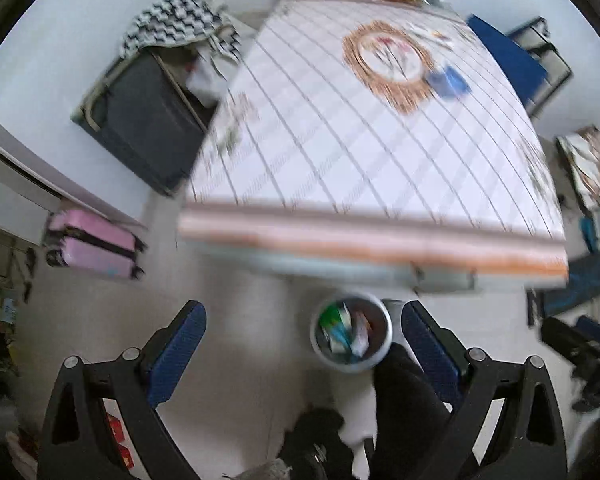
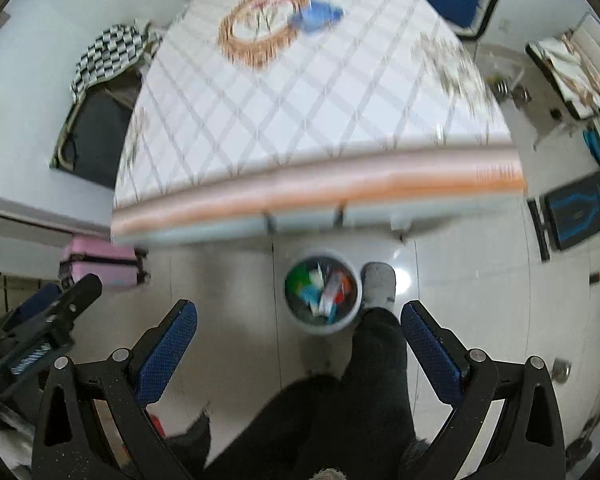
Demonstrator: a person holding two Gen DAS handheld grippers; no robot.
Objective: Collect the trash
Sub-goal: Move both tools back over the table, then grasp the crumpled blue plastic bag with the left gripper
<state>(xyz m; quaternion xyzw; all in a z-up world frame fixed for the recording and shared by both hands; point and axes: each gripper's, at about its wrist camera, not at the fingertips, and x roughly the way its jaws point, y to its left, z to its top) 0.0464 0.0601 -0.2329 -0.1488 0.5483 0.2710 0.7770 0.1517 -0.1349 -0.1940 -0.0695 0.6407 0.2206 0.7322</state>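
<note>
Below both cameras, a table (image 2: 300,92) with a white diamond-patterned cloth spans the frame, a blue wrapper (image 2: 316,14) lying near its far end. On the floor at its near edge stands a round bin (image 2: 321,326) of colourful trash (image 2: 320,290). Left gripper (image 1: 302,354) and right gripper (image 2: 298,350) hover spread wide, empty.

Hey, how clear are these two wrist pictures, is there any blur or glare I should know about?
Left wrist view: motion blur smears the table and trash bin; the left gripper stays sharp. Right wrist view: similar blur on the table edge, a glare spot on the floor tiles, fisheye bending throughout.
</note>
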